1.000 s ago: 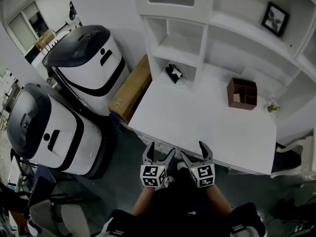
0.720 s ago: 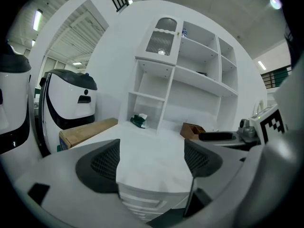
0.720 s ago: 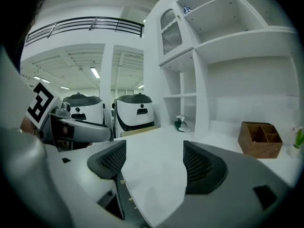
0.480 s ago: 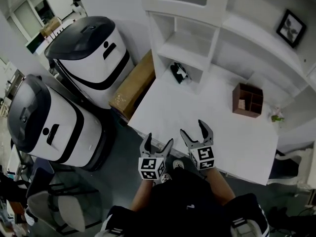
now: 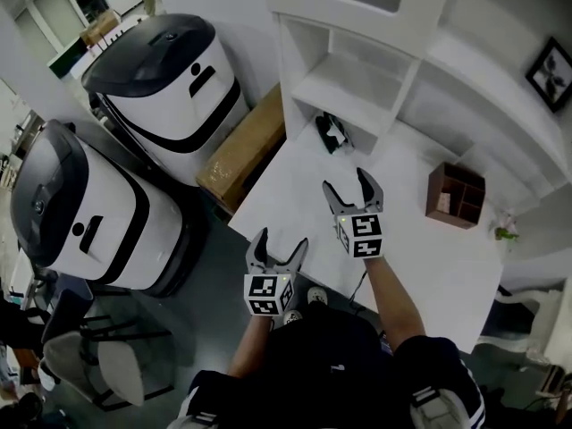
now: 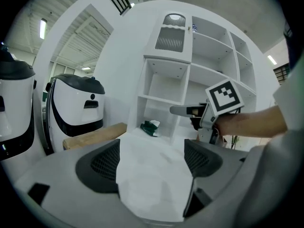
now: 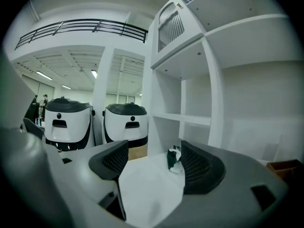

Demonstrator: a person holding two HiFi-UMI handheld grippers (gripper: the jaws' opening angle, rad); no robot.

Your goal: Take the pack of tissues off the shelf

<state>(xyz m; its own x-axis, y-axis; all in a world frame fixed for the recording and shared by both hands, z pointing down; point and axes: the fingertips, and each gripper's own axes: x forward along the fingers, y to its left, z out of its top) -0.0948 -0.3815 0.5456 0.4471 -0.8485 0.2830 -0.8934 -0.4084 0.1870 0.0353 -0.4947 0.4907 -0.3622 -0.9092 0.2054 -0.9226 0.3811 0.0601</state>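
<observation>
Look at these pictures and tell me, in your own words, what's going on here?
A person holds tongs in each hand at a white desk. The right tongs reach out over the desk toward the pack of tissues, which lies in the bottom compartment of the shelf unit. Their jaws are closing with nothing gripped; the pack is well ahead of them. The left tongs hang near the desk's front edge, open and empty.

The pack (image 5: 332, 133) is small, dark green and white, a little crumpled. It lies on its side on the lowest level of the white shelf (image 5: 349, 92), at the left end, untouched
</observation>
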